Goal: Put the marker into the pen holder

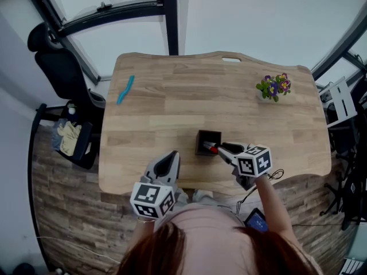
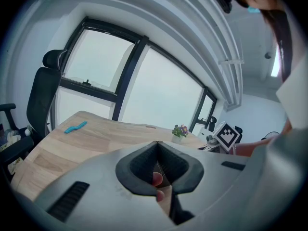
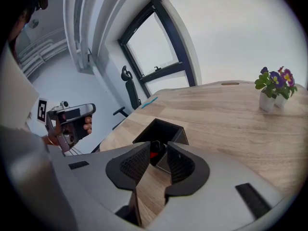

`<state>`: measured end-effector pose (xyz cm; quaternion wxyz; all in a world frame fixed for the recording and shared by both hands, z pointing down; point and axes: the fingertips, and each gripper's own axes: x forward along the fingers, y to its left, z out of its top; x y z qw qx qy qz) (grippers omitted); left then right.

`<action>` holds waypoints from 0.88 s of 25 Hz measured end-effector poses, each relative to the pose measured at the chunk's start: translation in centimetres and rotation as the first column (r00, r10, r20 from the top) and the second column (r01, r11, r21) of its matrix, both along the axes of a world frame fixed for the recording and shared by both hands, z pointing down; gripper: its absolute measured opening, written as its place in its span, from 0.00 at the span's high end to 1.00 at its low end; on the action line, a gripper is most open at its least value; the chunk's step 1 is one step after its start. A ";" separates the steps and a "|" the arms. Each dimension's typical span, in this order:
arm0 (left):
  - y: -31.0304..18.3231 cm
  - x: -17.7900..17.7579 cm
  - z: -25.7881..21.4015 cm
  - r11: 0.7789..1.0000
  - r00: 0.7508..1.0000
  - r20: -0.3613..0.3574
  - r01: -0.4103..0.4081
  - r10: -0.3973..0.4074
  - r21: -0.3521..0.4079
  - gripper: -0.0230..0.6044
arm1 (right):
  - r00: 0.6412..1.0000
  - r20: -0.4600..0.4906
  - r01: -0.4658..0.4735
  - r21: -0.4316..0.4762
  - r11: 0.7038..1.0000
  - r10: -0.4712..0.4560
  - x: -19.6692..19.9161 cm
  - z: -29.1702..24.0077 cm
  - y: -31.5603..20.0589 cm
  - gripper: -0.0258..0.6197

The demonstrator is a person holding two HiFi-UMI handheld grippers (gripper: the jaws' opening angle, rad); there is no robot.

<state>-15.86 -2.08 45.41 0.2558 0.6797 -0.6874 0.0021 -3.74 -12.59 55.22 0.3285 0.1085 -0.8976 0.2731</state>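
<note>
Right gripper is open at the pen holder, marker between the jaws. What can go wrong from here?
1. The marker looks slanted across the pen holder rim, not clearly inside; it may slide out onto the table.
2. The right gripper jaws flank the marker closely; pulling back could drag it or nudge the holder.

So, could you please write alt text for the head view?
From above, the right gripper, jaws open, straddles a red-and-black marker leaning in a pen holder on a wooden table. The left gripper hovers shut at the near edge; a flower pot and a blue object sit beyond.
</note>
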 end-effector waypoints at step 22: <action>-2.0 3.2 -1.4 0.995 0.994 0.052 -0.100 0.098 0.030 0.96 | 0.983 0.145 -0.129 0.137 0.982 0.109 1.4 -3.2 -0.9 0.82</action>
